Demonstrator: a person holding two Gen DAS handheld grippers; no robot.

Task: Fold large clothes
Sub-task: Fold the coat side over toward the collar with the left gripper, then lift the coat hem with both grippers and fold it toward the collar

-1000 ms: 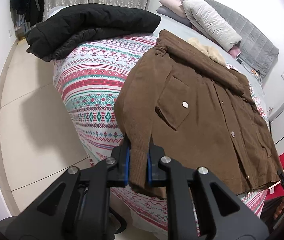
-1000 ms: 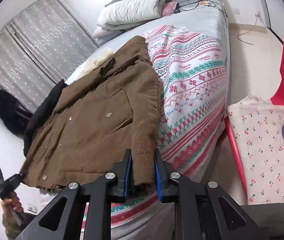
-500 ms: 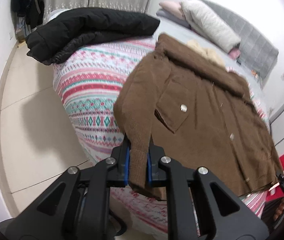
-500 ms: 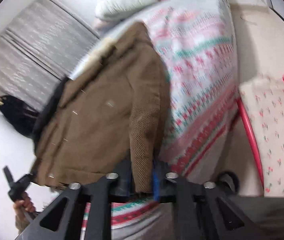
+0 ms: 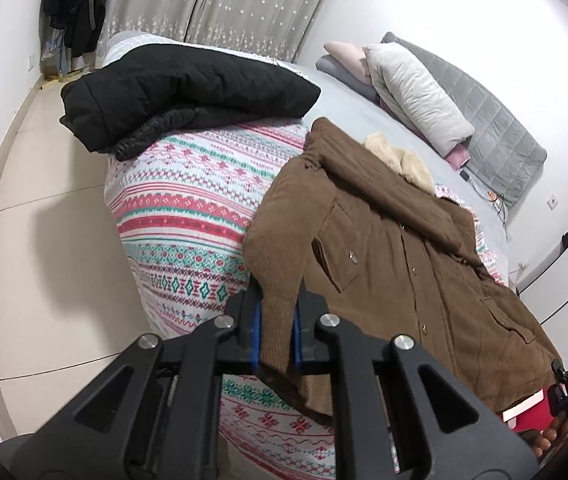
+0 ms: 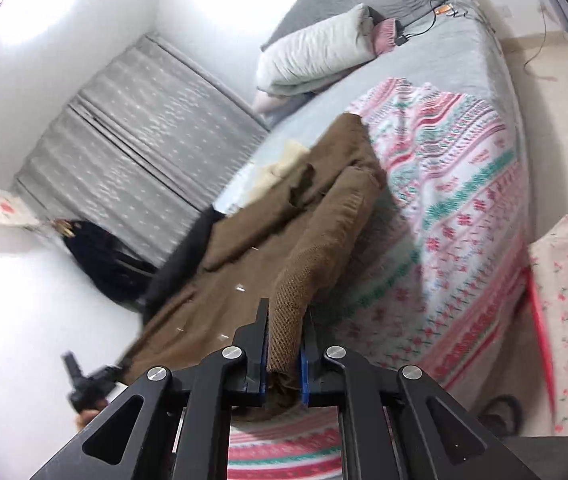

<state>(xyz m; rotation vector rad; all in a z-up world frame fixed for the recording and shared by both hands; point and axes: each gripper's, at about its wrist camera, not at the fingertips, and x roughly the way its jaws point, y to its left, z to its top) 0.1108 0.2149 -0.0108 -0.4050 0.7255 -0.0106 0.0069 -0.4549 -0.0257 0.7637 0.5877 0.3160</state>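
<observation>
I hold each ribbed cuff of the brown corduroy coat [image 5: 412, 264] pinched tight, left gripper [image 5: 277, 330] and right gripper [image 6: 284, 354] jaws just closing further, so the sleeves can fold inward.

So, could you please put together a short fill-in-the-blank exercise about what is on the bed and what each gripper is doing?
1. The left gripper is shut on a ribbed cuff of the ____ coat.
2. The right gripper is shut on the coat's other ____.
3. The folded black jacket lies at the patterned blanket's end nearest the ____.
4. Against the grey headboard leans a white ____.

Missing words: brown; cuff; curtains; pillow
</observation>
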